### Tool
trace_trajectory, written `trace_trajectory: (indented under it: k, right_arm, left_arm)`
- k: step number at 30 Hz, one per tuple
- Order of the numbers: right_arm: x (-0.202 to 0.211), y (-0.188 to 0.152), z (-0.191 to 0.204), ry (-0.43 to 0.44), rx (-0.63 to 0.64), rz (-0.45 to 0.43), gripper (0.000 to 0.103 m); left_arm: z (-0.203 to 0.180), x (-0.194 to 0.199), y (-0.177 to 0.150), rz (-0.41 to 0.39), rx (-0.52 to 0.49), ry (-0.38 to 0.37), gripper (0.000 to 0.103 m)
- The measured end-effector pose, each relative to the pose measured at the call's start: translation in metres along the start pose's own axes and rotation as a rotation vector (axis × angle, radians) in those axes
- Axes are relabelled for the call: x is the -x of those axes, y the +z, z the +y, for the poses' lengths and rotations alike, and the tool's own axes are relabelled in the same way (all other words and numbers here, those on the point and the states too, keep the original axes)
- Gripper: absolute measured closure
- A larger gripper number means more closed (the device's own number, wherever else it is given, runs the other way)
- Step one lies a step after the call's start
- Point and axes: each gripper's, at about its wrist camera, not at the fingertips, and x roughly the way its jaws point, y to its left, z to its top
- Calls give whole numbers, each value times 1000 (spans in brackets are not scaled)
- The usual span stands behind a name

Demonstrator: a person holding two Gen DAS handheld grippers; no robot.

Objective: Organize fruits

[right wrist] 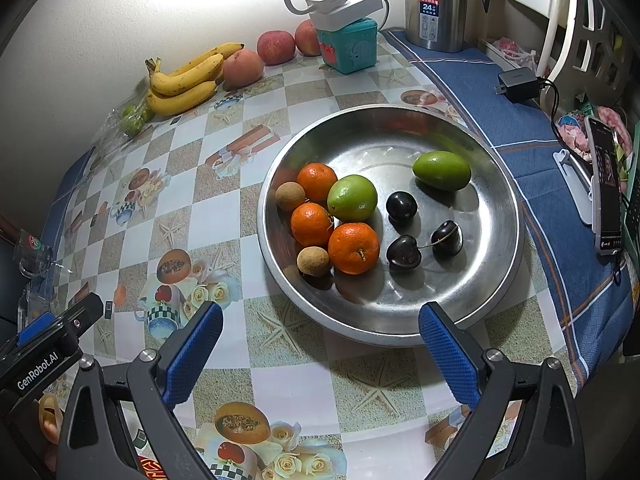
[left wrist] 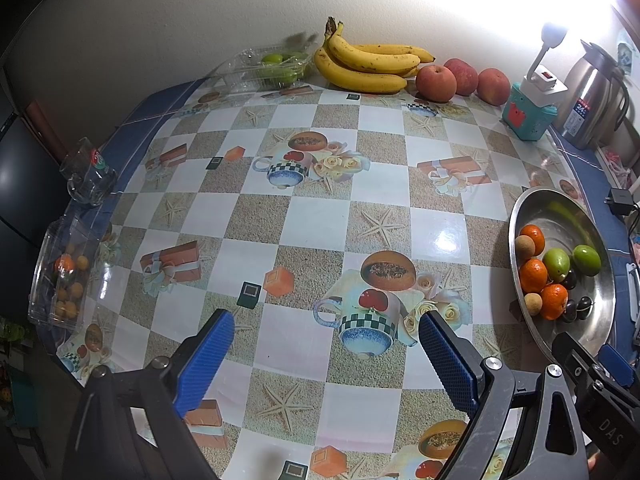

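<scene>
A steel bowl (right wrist: 492, 184) holds three oranges (right wrist: 353, 248), two green fruits (right wrist: 352, 198), three dark cherries (right wrist: 401, 206) and two brown longans (right wrist: 313, 260). The bowl (left wrist: 600, 300) also shows at the right of the left wrist view. My right gripper (right wrist: 320, 344) is open and empty, just in front of the bowl's near rim. My left gripper (left wrist: 326, 348) is open and empty above the patterned tablecloth. Bananas (left wrist: 364, 66) and three apples (left wrist: 436, 82) lie by the far wall.
A clear box of green fruits (left wrist: 272, 66) sits at the back. A clear box of small orange fruits (left wrist: 64, 280) and a glass mug (left wrist: 88, 172) stand at the left edge. A teal box with a lamp (left wrist: 528, 114), a steel thermos (left wrist: 592, 100), a charger (right wrist: 518, 80) and a phone (right wrist: 606, 180) stand at the right.
</scene>
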Motion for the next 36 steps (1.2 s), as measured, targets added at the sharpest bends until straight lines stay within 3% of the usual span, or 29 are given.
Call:
trace_trajectory:
  k: [36]
  right_arm:
    - [-2,-1,0,0,-1,5,5]
  left_arm:
    - [1,-2,-1,8,-1,-2,8]
